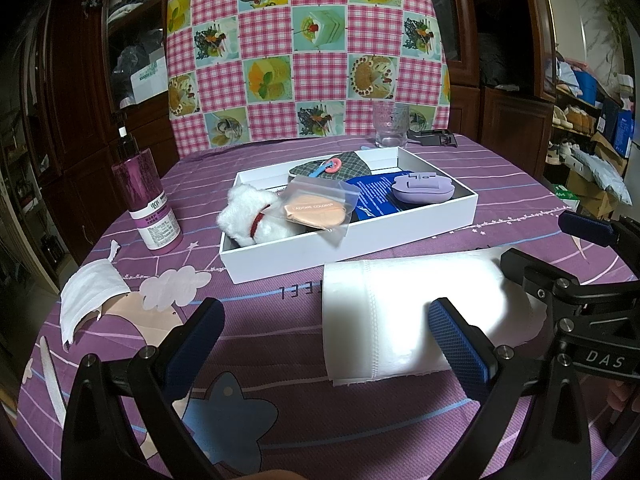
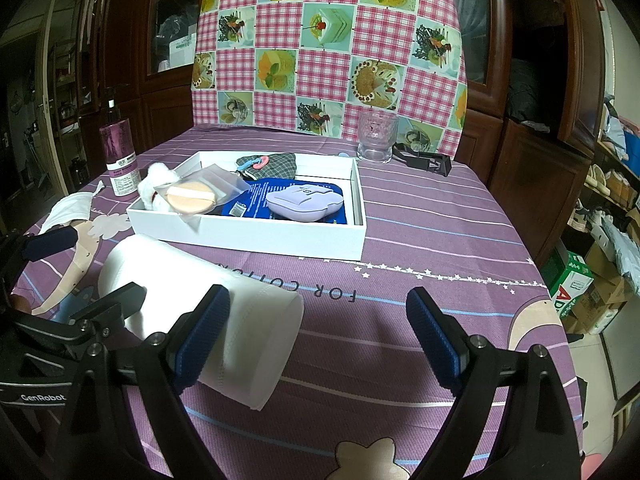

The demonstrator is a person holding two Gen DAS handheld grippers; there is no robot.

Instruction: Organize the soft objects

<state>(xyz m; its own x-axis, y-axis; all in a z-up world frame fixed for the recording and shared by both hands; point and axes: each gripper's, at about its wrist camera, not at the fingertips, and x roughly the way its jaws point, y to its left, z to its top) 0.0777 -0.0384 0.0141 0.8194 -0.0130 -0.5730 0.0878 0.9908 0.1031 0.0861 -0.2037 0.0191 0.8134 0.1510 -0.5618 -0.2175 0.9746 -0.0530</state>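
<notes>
Lying between both grippers, white cloth [image 1: 404,316]

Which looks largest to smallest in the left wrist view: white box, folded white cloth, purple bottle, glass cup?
1. white box
2. folded white cloth, though it lies nearer the camera, so its look is inflated
3. purple bottle
4. glass cup, farthest away
</notes>
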